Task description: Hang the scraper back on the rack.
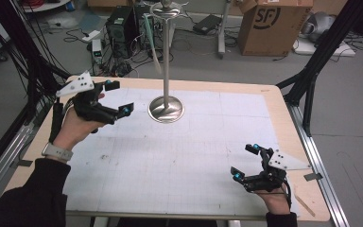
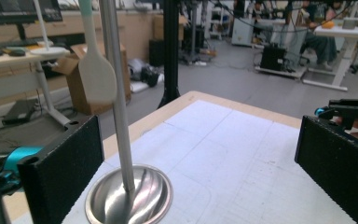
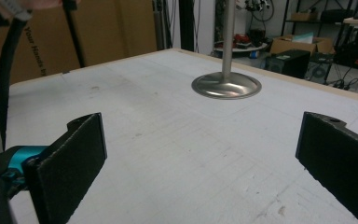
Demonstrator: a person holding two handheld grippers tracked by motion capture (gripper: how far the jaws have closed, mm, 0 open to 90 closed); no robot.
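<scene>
Two grippers over desk [image 1: 123, 189], both empty. Left gripper [image 1: 116, 98] near steel stand [image 1: 166, 108], fingers [image 2: 63, 168] wide apart, nothing between; stand base just ahead and to its right, pole upright. Pale spatula [image 2: 94, 70] hangs high on stand, long axis vertical, blade down, above left fingers. Right gripper [image 1: 246, 163] well apart at near right corner, fingers [image 3: 70, 163] spread, idle. Left hand clearly nearer; likely reach goes up toward spatula.

Silver stand [image 1: 166, 109], pale spatula [image 2: 95, 70], white gridded mat [image 1: 184, 156] on tan worktop [image 1: 283, 118], black claws tipped teal
</scene>
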